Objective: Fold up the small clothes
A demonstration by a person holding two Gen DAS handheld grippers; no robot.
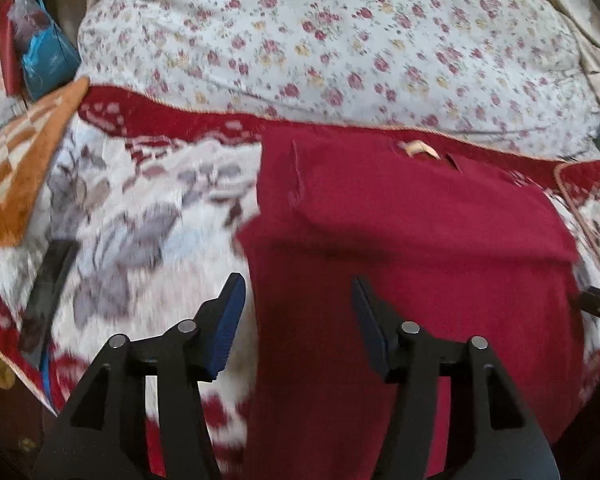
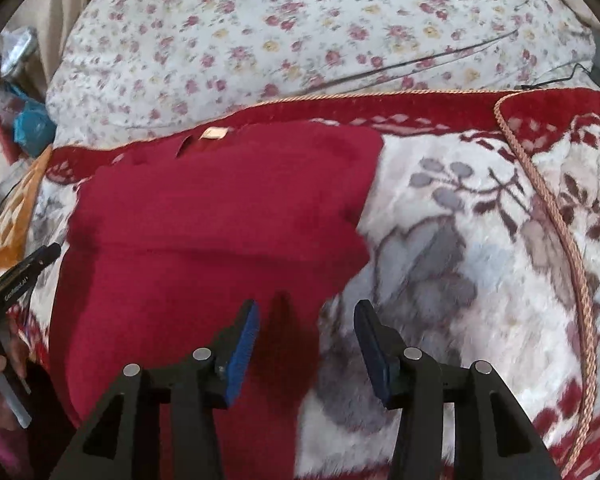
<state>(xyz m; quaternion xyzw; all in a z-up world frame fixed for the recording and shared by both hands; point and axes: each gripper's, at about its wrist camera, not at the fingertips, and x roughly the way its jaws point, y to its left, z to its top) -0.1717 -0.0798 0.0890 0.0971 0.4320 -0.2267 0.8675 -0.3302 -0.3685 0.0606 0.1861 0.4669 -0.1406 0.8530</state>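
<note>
Red knit garment (image 1: 400, 240), sleeves folded in, lies flat on a plush white blanket with grey leaves and a red border (image 1: 140, 216). Left gripper (image 1: 298, 300) is about half open over its left edge, gripping nothing. Right gripper (image 2: 306, 328) is likewise half open and empty at the right edge. Beyond: floral quilt (image 1: 340, 32).

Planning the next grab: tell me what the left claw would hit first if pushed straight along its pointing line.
Most likely the red garment: the open left claw straddles its left edge. Its left finger might meet the patterned blanket instead; depth is unclear.
</note>
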